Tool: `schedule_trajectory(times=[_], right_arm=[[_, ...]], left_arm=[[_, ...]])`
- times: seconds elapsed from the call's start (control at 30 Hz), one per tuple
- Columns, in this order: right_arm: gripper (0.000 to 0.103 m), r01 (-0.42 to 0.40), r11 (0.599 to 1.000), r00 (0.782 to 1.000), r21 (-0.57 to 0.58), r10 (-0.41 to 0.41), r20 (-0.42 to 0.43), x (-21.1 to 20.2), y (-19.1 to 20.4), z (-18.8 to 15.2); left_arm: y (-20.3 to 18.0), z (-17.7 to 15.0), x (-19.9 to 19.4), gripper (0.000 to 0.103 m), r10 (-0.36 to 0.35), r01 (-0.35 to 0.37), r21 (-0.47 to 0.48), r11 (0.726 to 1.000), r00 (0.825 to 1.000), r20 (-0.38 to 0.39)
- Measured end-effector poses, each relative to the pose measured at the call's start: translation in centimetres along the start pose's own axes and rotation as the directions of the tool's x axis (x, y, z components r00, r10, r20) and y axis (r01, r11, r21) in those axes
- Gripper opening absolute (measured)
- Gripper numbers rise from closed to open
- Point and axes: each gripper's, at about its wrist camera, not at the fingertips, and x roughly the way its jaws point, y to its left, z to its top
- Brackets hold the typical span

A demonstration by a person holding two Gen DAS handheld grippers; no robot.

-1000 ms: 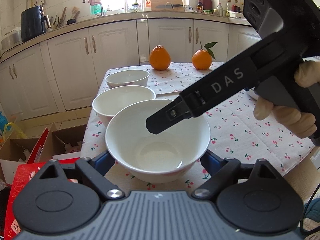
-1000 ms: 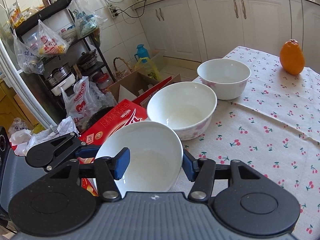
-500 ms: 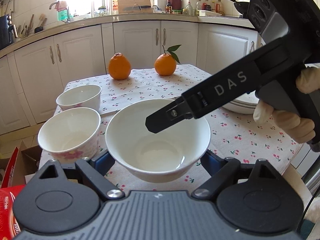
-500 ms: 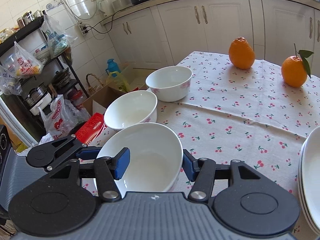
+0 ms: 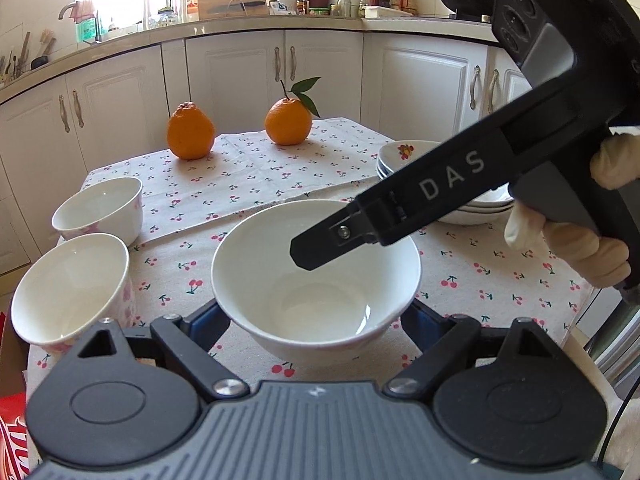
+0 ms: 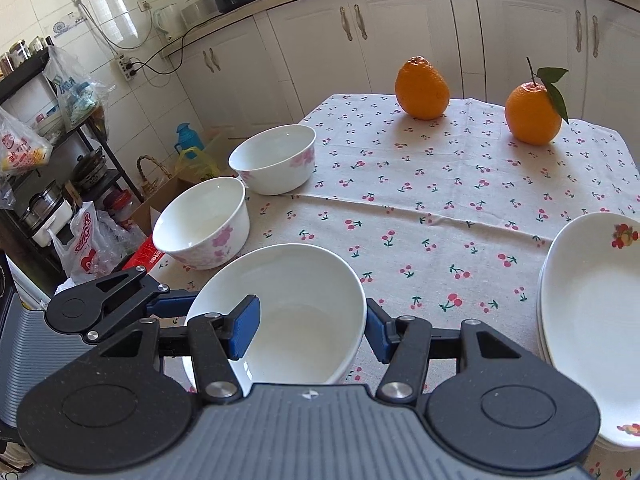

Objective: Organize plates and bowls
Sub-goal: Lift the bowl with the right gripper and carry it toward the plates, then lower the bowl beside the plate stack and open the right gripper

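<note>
Two claws, one bowl: the plain white bowl [image 5: 316, 280] sits at 12 o'clock, right against both cameras, upright; whether its foot touches the cloth cannot be told.
Left claw [image 5: 312, 320]: its blue pads [image 5: 208, 320] press the bowl's lower wall from 9 and 3 o'clock, so the bowl is clamped between them.
Right claw [image 6: 310, 328]: jaws spread wide and straddling the bowl's right wall, with one blue pad [image 6: 244, 326] inside the bowl and the other outside the rim at 3 o'clock. Nothing is pinched.
Right hand [image 5: 580, 248]: gloved, wrapped round the right claw's handle at 3 o'clock in the left wrist view.
Plate stack [image 6: 592, 312]: white plates with a fruit print on the rim, at 3 o'clock of the right claw, apart from the bowl.
Nearer floral bowl [image 6: 200, 224]: at 10 o'clock, just beyond the held bowl, near the table's left edge.
Farther floral bowl [image 6: 272, 160]: at 11 o'clock, just behind the first.
Cherry tablecloth [image 6: 440, 184]: under everything.
Oranges: a knobbed one [image 6: 421, 88] at 12 o'clock and a leafy one [image 6: 532, 114] at 1 o'clock, at the far edge, well apart from the bowls.
White cabinets [image 6: 320, 40]: behind the table.
</note>
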Motion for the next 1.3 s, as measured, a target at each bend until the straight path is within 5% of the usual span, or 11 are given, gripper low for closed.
schedule_trajectory(times=[0.63, 0.7, 0.8, 0.9, 1.3], right_arm=[[0.062, 0.037, 0.999, 0.999, 0.035, -0.036, -0.024, -0.1, -1.7, -0.9], [0.065, 0.037, 0.999, 0.999, 0.038, -0.037, -0.022, -0.1, -1.8, -0.9], [0.089, 0.054, 0.998, 0.999, 0.032, -0.054, -0.005, -0.4, -1.8, -0.9], [0.099, 0.061, 0.998, 0.998, 0.016, -0.061, 0.013, -0.7, -1.6, -0.8], [0.103, 0.109, 0.986, 0.994, -0.123, -0.104, 0.044, -1.3, 1.6, 0.6]], left_arm=[[-0.9, 0.2, 1.7, 0.091, -0.048, 0.048, 0.004, 0.999, 0.998, -0.028], [-1.0, 0.2, 1.7, 0.092, -0.049, 0.049, 0.012, 0.999, 0.999, -0.023], [-1.2, 0.1, 1.5, 0.097, -0.048, 0.049, 0.026, 0.998, 0.999, -0.019], [-1.0, -0.2, 0.9, 0.098, -0.038, 0.039, 0.038, 0.999, 0.999, -0.014], [2.0, -2.0, -3.7, 0.099, 0.077, -0.077, 0.014, 0.997, 0.997, 0.016]])
